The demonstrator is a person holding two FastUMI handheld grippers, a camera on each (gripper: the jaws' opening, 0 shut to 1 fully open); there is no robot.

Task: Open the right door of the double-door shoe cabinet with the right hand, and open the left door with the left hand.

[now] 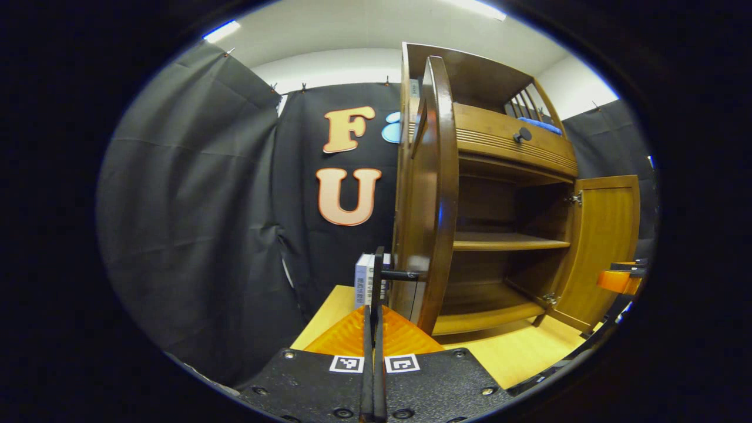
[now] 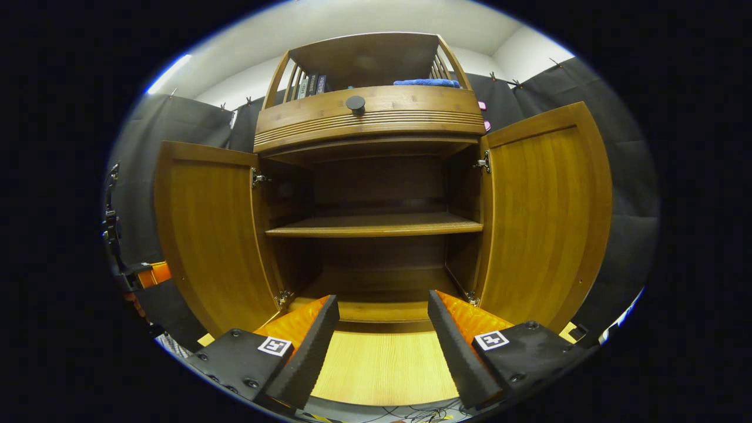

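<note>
both doors of the shoe cabinet stand wide open

the shoe cabinet point(image 2: 376, 194) sits on a pale wood table point(image 2: 382, 364), right in front of the right gripper point(image 2: 382, 346). its left door point(image 2: 211, 235) and right door point(image 2: 546, 217) are both swung out wide, so the job looks about done.

the right gripper has its fingers spread far apart and holds nothing. the left gripper point(image 1: 373, 352) has its fingers squeezed together. they reach up to the thin dark door handle point(image 1: 399, 275) on the left door's edge point(image 1: 437, 194). i think they pinch it, but i cannot be sure.

the doors look like hard, stiff, smooth wood. they turn on small metal hinges point(image 2: 258, 177), so they should swing with a light pull. the little handle is the best place to grab, as the flat wood would be slippery.

the other gripper point(image 1: 620, 279) is cut off at the side. a blue cloth point(image 2: 426, 83) and some books point(image 2: 311, 85) sit on top, partly hidden. the drawer knob point(image 2: 355, 104) is round and dark. the back of the shelves is too dark to see well.
</note>
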